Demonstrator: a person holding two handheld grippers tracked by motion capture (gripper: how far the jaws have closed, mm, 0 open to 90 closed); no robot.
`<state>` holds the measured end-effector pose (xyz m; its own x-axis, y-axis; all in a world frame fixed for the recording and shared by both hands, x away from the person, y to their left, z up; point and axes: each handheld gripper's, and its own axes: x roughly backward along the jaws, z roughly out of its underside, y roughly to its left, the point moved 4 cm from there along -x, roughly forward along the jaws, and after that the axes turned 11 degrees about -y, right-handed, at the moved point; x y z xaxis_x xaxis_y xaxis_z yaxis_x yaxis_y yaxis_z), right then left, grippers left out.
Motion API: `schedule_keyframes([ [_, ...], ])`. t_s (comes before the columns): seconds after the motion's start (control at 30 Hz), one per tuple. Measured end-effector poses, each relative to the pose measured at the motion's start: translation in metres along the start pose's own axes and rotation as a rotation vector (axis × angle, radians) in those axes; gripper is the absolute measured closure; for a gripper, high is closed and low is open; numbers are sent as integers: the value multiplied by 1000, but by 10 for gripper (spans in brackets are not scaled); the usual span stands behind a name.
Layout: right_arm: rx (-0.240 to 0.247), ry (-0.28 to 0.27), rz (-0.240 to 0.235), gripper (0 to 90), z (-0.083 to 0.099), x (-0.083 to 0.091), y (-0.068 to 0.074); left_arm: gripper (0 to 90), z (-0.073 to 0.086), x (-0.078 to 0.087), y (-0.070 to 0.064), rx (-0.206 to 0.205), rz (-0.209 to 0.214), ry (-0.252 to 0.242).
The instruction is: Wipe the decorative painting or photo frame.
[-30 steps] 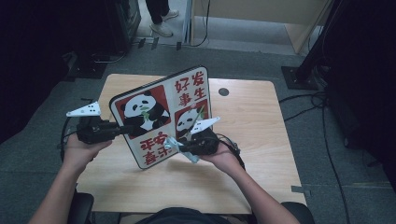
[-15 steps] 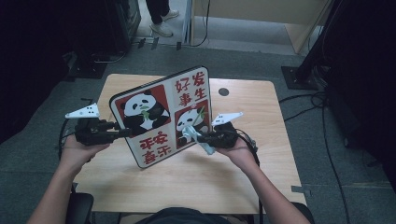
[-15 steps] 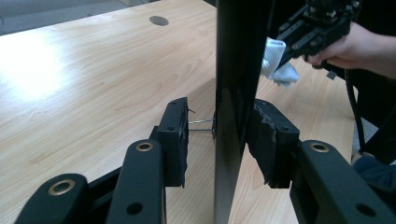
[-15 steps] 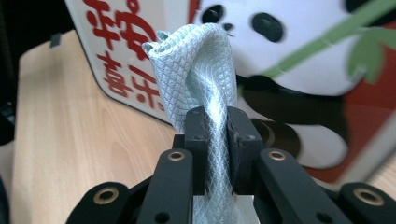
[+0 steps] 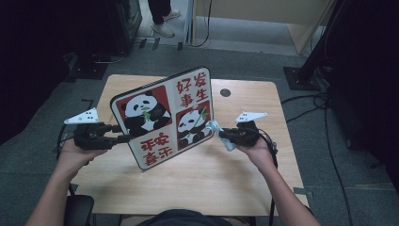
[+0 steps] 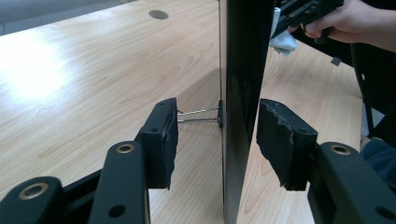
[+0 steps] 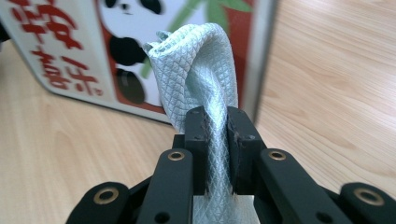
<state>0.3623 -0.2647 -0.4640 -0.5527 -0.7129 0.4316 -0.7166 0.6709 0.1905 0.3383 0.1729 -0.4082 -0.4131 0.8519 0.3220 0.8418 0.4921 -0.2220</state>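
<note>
Propping a stiff panda picture frame (image 5: 162,117) upright on the table (image 5: 211,174), the left gripper (image 6: 217,140) straddles its edge, jaws apart (not clamped), while the right gripper (image 7: 217,140) pinches a soft, light cloth (image 7: 201,60) beside the glass-fronted, likely fragile face.

You have a wooden table (image 5: 207,174) under the work, light-grained, with a round dark hole (image 5: 225,92) near its edge at about one o'clock. Beyond the table at twelve o'clock, a person's white shoes (image 5: 164,24) stand on the grey floor (image 5: 244,52). Black cables (image 5: 329,141) trail over the floor at three o'clock. A dark stand base (image 5: 301,75) sits at two o'clock, off the table.
</note>
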Motion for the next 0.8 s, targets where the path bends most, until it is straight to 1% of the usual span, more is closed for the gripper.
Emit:
schedule_keyframes([
  [0.07, -5, -2, 18, 808, 3, 3, -6, 446, 1, 1, 1, 13, 18, -2],
  [0.1, -1, -2, 31, 808, 4, 4, -10, 434, 1, 2, 1, 10, 19, -6],
  [0.17, -11, 7, 48, 808, 9, 6, -16, 422, 2, 3, 2, 1, 11, -11],
  [0.23, -27, 14, 70, 808, 15, 7, -24, 419, 3, 5, 3, 1, 6, -9],
  [0.27, -27, 14, 70, 808, 15, 7, -24, 415, 3, 5, 3, 1, 6, -9],
  [0.3, -57, 13, 93, 808, 18, 9, -33, 413, 5, 7, 5, 2, -2, -10],
  [0.4, -75, -2, 121, 808, 23, 12, -45, 410, 7, 8, 7, -6, -10, -5],
  [0.43, -92, 1, 131, 808, 25, 13, -49, 410, 7, 9, 7, -9, -13, -3],
  [0.5, -98, 11, 158, 808, 29, 14, -56, 404, 8, 9, 8, -12, -13, -5],
  [0.53, -104, 10, 161, 808, 31, 15, -60, 402, 9, 9, 8, -15, -15, -8],
  [0.6, -118, 7, 188, 808, 34, 15, -68, 399, 10, 10, 9, -22, -17, -10],
  [0.7, -155, 2, 220, 808, 40, 18, -82, 395, 11, 11, 9, -25, -23, -16],
  [0.73, -152, 5, 237, 807, 42, 18, -86, 394, 11, 11, 10, -28, -24, -16],
  [0.8, -165, 8, 267, 808, 46, 21, -95, 392, 13, 11, 11, -29, -28, -15],
])
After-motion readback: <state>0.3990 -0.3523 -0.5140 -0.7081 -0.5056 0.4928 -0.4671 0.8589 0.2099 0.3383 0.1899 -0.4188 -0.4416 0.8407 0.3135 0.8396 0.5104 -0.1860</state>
